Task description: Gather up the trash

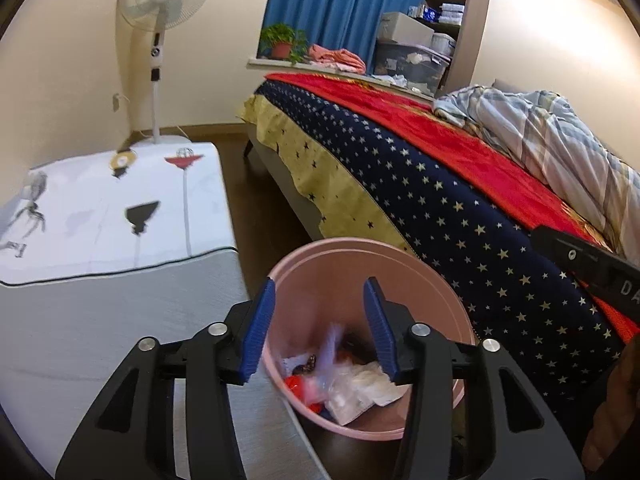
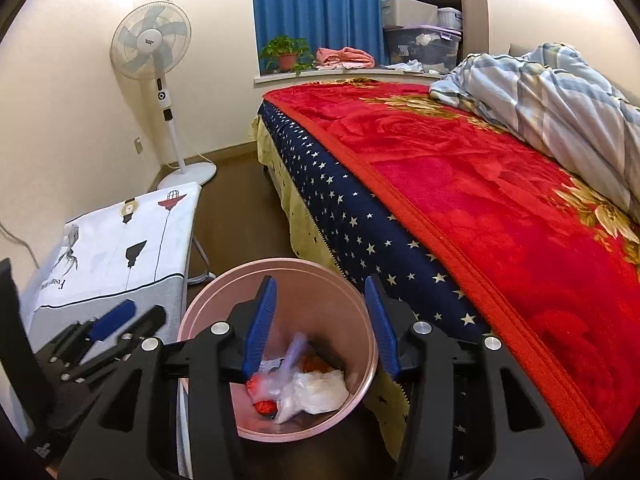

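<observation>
A pink trash bin (image 1: 360,245) stands on the dark floor between a covered box and the bed. It holds a pile of trash (image 1: 352,388): clear plastic bags, white wrappers and red scraps. My left gripper (image 1: 320,284) hangs open over the bin's mouth, with no pad touching anything. A blurred pale plastic scrap (image 1: 334,338) shows below its fingers, just above the pile. My right gripper (image 2: 320,280) is open too, above the same bin (image 2: 280,261) and trash (image 2: 308,392), with the blurred scrap (image 2: 295,350) beneath it. One blue pad (image 2: 112,318) of the left gripper shows at lower left.
The bed (image 2: 460,200) with a red blanket and a star-patterned sheet runs along the right, close to the bin. A low box under a printed white cloth (image 1: 112,216) stands on the left. A standing fan (image 2: 154,46) is in the far corner. A strip of dark floor (image 2: 240,208) runs between them.
</observation>
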Demonstrator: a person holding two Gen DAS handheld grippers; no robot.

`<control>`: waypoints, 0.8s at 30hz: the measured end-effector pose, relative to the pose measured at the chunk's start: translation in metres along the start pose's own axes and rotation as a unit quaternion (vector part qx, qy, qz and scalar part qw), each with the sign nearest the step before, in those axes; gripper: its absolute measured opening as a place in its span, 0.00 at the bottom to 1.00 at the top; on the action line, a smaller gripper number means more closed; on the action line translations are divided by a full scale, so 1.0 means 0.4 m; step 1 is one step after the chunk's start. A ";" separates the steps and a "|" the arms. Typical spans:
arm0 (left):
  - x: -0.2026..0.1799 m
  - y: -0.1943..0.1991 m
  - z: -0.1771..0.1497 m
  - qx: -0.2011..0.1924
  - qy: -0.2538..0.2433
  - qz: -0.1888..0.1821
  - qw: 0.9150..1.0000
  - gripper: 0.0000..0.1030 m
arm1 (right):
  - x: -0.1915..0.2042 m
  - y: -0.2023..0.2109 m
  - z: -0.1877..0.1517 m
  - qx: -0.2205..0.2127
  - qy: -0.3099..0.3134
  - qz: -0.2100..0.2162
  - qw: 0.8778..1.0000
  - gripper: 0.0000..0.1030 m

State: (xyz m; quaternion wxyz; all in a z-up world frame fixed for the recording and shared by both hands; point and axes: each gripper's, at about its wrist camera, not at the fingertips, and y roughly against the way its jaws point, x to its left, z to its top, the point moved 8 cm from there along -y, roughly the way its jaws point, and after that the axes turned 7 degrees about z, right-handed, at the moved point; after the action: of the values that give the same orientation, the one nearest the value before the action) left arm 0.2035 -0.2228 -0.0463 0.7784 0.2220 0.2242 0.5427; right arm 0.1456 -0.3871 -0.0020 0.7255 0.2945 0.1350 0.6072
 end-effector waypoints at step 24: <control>0.234 0.475 -0.034 -0.093 0.047 0.148 0.983 0.92 | 0.240 0.276 -0.114 -0.046 0.082 0.081 0.992 0.95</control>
State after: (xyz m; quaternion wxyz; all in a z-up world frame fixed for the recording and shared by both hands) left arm 0.0828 -0.0735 0.0446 0.6953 0.1539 0.1732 0.6803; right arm 0.0538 -0.2730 0.0428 0.6730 0.2198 0.1417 0.6919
